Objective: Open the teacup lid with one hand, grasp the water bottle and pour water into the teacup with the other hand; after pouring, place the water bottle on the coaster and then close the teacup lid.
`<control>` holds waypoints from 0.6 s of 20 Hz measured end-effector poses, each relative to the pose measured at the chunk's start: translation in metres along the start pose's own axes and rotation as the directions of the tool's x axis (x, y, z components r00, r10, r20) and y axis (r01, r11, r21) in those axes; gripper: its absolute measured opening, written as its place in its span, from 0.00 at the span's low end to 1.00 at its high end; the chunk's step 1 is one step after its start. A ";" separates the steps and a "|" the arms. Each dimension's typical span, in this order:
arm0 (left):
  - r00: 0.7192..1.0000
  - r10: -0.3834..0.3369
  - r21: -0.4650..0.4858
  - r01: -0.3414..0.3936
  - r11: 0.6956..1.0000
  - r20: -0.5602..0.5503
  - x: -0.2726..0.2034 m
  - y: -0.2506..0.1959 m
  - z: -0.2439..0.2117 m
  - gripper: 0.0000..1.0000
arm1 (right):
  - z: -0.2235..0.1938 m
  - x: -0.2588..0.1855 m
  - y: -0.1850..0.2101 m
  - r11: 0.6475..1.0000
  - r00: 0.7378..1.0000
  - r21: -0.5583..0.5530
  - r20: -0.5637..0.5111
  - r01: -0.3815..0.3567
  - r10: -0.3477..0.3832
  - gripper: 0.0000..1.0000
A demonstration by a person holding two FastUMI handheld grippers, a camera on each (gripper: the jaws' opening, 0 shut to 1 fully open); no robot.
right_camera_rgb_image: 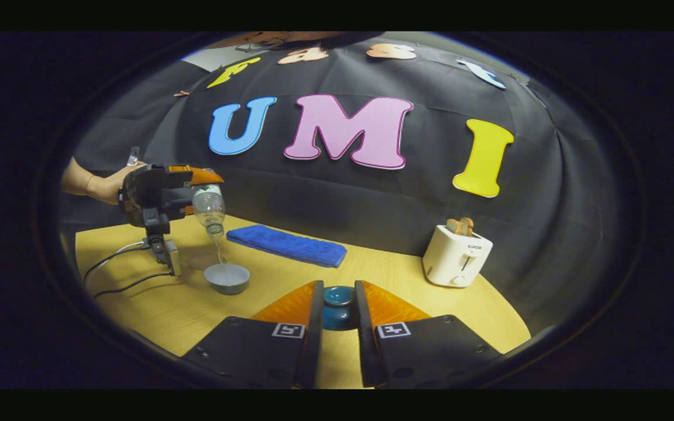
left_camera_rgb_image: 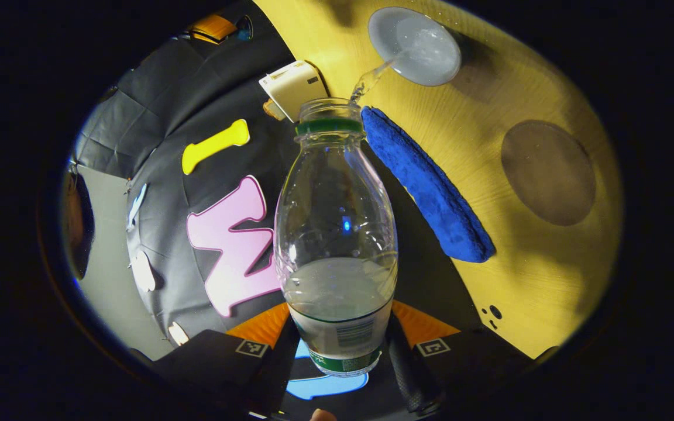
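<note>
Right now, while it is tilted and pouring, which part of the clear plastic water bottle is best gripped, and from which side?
Grip the clear plastic water bottle round its lower, labelled band, from the base end with a finger on each side. The walls are straight there, while the shoulder tapers, and the mouth is free over the grey teacup. The left claw holds it so.

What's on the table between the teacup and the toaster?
The folded blue towel lies between the teacup and the toaster, toward the back wall, as the right gripper view shows.
</note>
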State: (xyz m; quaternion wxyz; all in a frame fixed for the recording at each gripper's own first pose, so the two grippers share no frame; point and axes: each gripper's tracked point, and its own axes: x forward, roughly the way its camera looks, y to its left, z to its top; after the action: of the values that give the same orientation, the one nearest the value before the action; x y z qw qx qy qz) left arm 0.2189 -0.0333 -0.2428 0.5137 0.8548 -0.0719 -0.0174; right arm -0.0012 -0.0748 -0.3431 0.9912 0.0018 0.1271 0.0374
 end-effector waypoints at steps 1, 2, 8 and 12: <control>1.000 0.015 0.009 -0.015 1.000 0.007 0.001 0.004 0.000 0.76 | 0.000 0.000 0.000 1.000 1.000 -0.003 0.002 0.000 0.000 0.25; 1.000 0.026 0.017 -0.026 1.000 0.016 0.004 0.006 0.001 0.76 | 0.002 0.000 0.000 1.000 1.000 -0.006 0.004 0.000 0.000 0.34; 0.991 0.119 0.057 -0.123 0.991 0.064 0.010 0.030 0.001 0.76 | 0.006 -0.001 0.001 1.000 1.000 -0.017 0.017 -0.005 0.006 0.25; 0.971 0.211 0.089 -0.221 0.971 0.114 0.009 0.054 0.006 0.76 | 0.009 -0.001 0.002 1.000 1.000 -0.023 0.020 -0.010 0.010 0.30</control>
State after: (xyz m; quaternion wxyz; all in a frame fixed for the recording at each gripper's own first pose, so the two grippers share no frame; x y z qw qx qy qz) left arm 0.2216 -0.0651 -0.1976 0.4644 0.8646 -0.1920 -0.0021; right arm 0.0002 -0.0729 -0.3337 0.9922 -0.0083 0.1166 0.0437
